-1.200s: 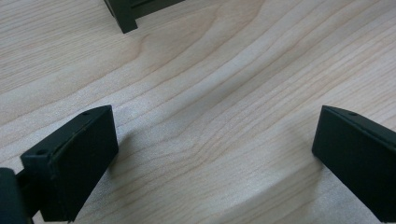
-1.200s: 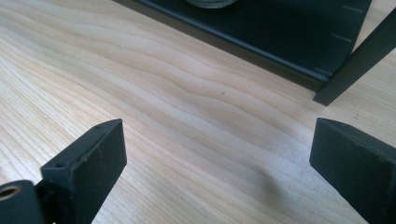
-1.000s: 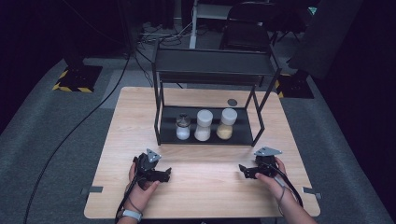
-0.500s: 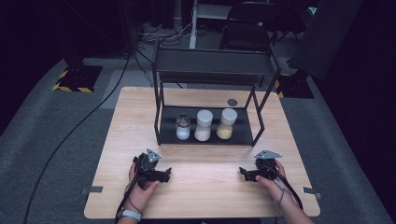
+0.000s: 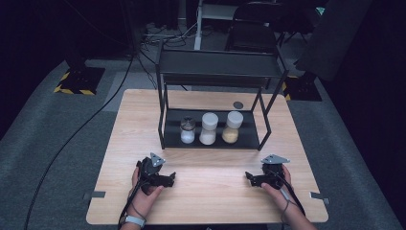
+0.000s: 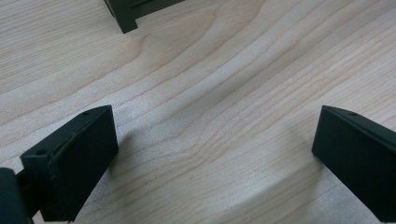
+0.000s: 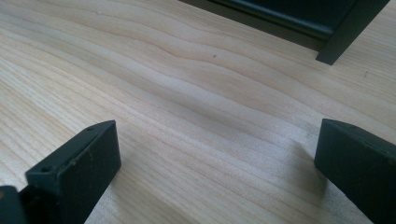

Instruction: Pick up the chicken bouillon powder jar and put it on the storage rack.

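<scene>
A black two-tier metal rack (image 5: pixel 218 76) stands at the middle of the wooden table (image 5: pixel 139 120). Three jars sit in a row on its lower shelf: a dark-lidded jar of white powder (image 5: pixel 187 131), a white-lidded jar (image 5: pixel 208 128) and a jar of yellowish grains (image 5: pixel 232 127). My left gripper (image 5: pixel 168 179) rests on the table near the front left, held by a hand, jaws wide apart over bare wood (image 6: pixel 210 135). My right gripper (image 5: pixel 249 178) rests at the front right, also open and holding nothing (image 7: pixel 215 140). A rack foot (image 6: pixel 123 18) shows ahead of the left jaws.
A small dark round disc (image 5: pixel 238 105) lies on the table behind the rack's right side. The rack's lower rail and leg (image 7: pixel 336 42) stand ahead of the right jaws. Grey carpet, cables and a chair surround the table.
</scene>
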